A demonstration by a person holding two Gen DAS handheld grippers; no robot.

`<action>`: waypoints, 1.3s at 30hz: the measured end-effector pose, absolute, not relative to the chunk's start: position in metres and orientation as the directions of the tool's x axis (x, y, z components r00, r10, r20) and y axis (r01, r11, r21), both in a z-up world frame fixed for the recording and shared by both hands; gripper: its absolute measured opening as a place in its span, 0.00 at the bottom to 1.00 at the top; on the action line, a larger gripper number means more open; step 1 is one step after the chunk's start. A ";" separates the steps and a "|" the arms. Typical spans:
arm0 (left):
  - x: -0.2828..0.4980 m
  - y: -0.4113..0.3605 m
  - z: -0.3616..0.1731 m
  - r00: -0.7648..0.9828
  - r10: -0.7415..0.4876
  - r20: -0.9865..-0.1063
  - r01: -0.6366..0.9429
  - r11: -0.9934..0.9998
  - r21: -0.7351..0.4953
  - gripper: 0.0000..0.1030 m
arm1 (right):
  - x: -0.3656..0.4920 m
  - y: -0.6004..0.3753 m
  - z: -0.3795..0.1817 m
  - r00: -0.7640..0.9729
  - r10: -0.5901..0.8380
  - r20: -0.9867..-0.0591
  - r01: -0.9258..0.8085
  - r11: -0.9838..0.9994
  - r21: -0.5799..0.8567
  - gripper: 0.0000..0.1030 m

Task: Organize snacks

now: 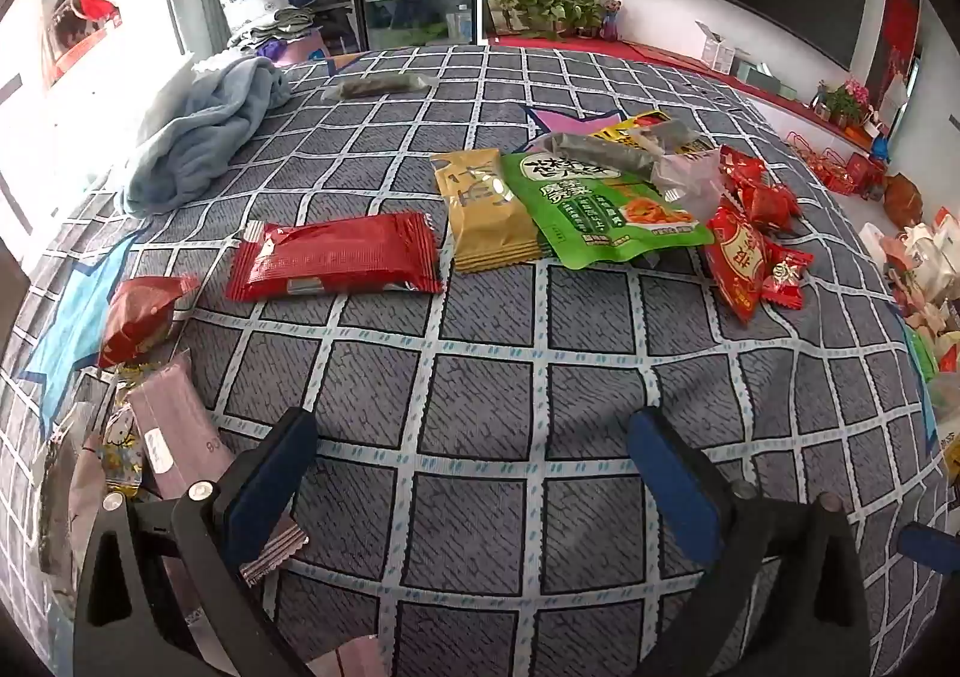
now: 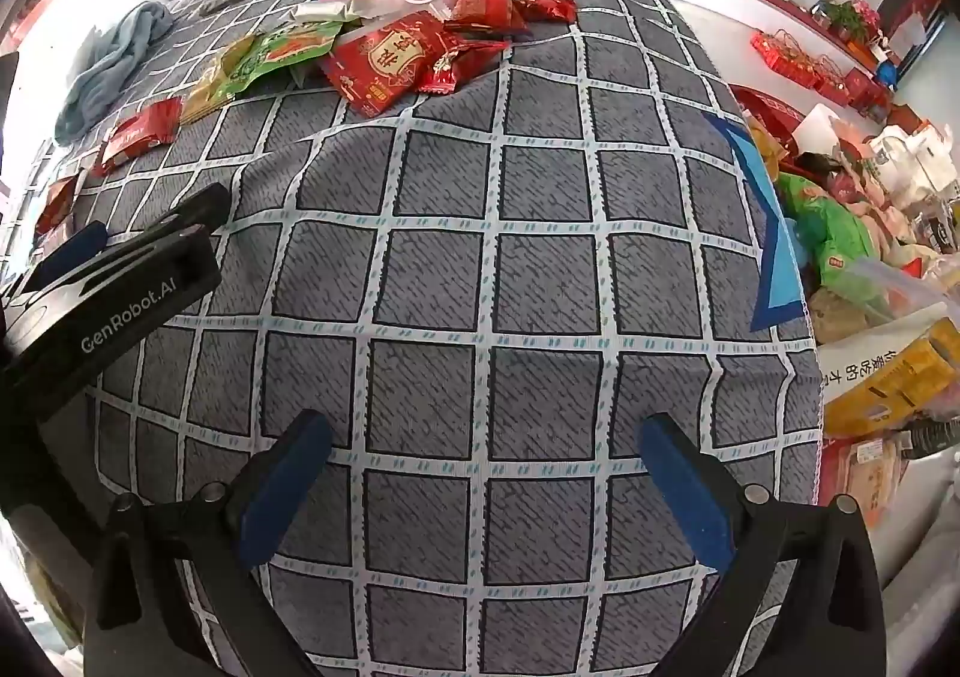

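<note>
- Left wrist view: snacks lie scattered on a bed covered in a grey checked bedsheet (image 1: 480, 389).
- Left gripper (image 1: 474, 479) at lower centre, fingers (image 1: 273, 485) spread wide, nothing between them, only bare sheet beneath.
- Red flat packet (image 1: 336, 257) sits left of centre, alone and clear of the others. Just to its right, a stack of yellow sachets (image 1: 480, 209), overlapped by a green pouch (image 1: 594, 209).
- Small red sweets (image 1: 762, 209) and a red bag (image 1: 738, 257) cluster at right of centre. Pink wrapped bar (image 1: 174, 437) and loose wrappers at lower left, touching the left finger's outer side.
- Blue blanket (image 1: 198, 137) bunched at upper left.
- Right wrist view: right gripper (image 2: 486, 485) at lower centre, fingers (image 2: 288, 479) wide apart and empty, over bare sheet.
- Main snack pile (image 2: 396, 47) lies at upper centre, well away from the fingers; the other gripper's body shows at left edge.
- Handling, as a judgement: packets look light, soft and crinkly, film likely slippery; contents may crush. Best taken across a short edge or sealed seam; the lone red flat packet looks the easiest first pick.
</note>
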State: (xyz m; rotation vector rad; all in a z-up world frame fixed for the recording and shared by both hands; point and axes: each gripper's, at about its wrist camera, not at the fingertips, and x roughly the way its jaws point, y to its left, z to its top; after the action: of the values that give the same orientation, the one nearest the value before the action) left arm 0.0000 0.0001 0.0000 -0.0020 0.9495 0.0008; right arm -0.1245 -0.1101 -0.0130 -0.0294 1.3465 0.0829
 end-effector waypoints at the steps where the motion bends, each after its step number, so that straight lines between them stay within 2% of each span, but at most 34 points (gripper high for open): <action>1: 0.000 0.000 0.000 0.582 0.000 -0.813 -0.002 1.000 -0.001 1.00 | -0.124 -0.111 -0.014 0.217 0.041 -0.975 -0.077 0.997 0.025 1.00; 10: 0.000 0.000 0.000 0.583 0.000 -0.813 -0.002 1.000 -0.001 1.00 | -0.108 -0.105 -0.013 0.077 0.003 -0.997 -0.051 0.999 -0.001 1.00; 22: 0.000 0.000 0.000 0.583 0.000 -0.813 -0.002 1.000 -0.001 1.00 | -0.149 -0.131 0.025 0.097 0.118 -0.988 0.016 0.993 0.120 1.00; 29: 0.004 -0.005 0.000 0.576 0.022 -0.817 -0.025 1.000 0.009 1.00 | -0.163 -0.138 0.030 0.080 0.185 -0.979 0.052 0.980 0.190 1.00; 35: 0.024 -0.007 0.011 0.287 -0.016 -0.958 0.049 0.999 -0.002 1.00 | -0.168 -0.140 0.034 0.066 0.199 -0.978 0.047 0.978 0.203 1.00; 39: 0.011 0.009 0.062 0.304 -0.070 -0.950 0.064 0.997 -0.053 1.00 | -0.164 -0.140 0.041 0.063 0.210 -0.976 0.040 0.976 0.213 1.00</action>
State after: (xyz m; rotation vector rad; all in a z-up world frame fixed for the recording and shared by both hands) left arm 0.0108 0.0093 0.0615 -0.0055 1.2585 -0.0891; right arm -0.1643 -0.1399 0.0408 0.2027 1.5051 0.1301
